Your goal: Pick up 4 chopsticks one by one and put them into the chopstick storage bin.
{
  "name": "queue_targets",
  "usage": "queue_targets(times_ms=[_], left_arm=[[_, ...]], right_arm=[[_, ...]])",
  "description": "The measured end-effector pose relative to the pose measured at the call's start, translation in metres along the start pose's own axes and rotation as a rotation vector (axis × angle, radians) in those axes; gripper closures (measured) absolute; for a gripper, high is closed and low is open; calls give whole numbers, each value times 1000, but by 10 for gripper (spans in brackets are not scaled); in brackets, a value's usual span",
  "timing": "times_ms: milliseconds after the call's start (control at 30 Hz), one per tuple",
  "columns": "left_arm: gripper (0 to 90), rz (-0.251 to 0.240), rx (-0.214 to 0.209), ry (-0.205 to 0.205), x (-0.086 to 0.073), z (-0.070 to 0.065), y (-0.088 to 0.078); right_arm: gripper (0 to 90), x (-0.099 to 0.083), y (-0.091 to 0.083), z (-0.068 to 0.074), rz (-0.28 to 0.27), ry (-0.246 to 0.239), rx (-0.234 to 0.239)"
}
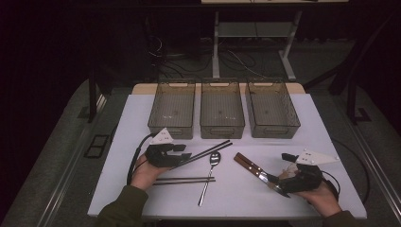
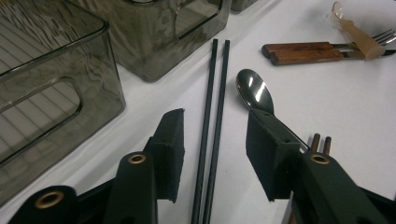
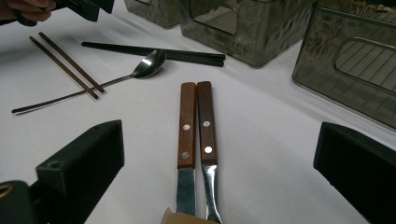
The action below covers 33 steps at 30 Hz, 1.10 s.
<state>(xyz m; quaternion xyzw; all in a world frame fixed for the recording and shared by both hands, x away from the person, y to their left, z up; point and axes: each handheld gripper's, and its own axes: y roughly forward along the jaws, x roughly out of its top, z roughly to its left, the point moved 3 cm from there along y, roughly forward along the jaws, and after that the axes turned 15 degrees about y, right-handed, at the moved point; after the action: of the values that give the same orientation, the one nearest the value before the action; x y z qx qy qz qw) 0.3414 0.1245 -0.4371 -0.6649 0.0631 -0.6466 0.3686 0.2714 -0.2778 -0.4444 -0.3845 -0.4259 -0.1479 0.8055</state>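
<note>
Nearest the person, the right gripper (image 1: 287, 178) sat low on the white table (image 1: 331, 198), its jaws spread wide on either side of a wooden-handled knife and fork (image 3: 196, 126) and gripping nothing. That pair lay side by side, handles pointing far and left toward the middle of the table, metal ends toward the near right. Over on the left, the left gripper (image 2: 215, 156) had the black chopsticks (image 2: 212, 116) between its pads, jaws at a middling gap; the pads stood clear of the sticks, so no grip was made yet! The black chopsticks lay together flat on the table, their long axis running from the left gripper out toward the far right, tips close to the middle bin. A spoon (image 1: 211, 170) lay just right of them, bowl toward the far side, and a brown chopstick pair (image 1: 184, 179) lay crosswise nearer the person. Farthest off, the three smoked plastic bins (image 1: 222, 111) stood in a row, all apparently bare inside, so by the look of it the sorting had hardly started and every utensil was left to go.
</note>
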Motion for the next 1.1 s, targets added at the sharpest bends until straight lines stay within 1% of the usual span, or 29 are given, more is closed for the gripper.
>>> queue_targets(times_ms=[67,200,267,433,533,733,933,1000,1100], left_arm=[[579,2,-1,2,3,1,4],[569,3,2,3,5,2,8],[546,1,1,11,7,4,11],[502,5,6,6,9,7,16],[461,13,4,5,11,9,19],[457,19,5,13,16,12,26],[464,6,9,11,23,17,35],[465,17,3,14,26,20,38],[473,10,1,-3,29,22,43]], right_arm=[[18,0,0,0,-3,2,-2],[18,0,-1,0,-7,2,-4],[18,0,0,-1,-7,1,-4],[18,0,0,-1,-10,4,-5],[18,0,-1,-1,-12,5,-6],[18,1,-1,-1,-18,9,-5],[17,1,-1,-2,-19,8,-7],[17,1,-1,-2,-19,8,-7],[18,0,-1,-1,-17,13,-7]])
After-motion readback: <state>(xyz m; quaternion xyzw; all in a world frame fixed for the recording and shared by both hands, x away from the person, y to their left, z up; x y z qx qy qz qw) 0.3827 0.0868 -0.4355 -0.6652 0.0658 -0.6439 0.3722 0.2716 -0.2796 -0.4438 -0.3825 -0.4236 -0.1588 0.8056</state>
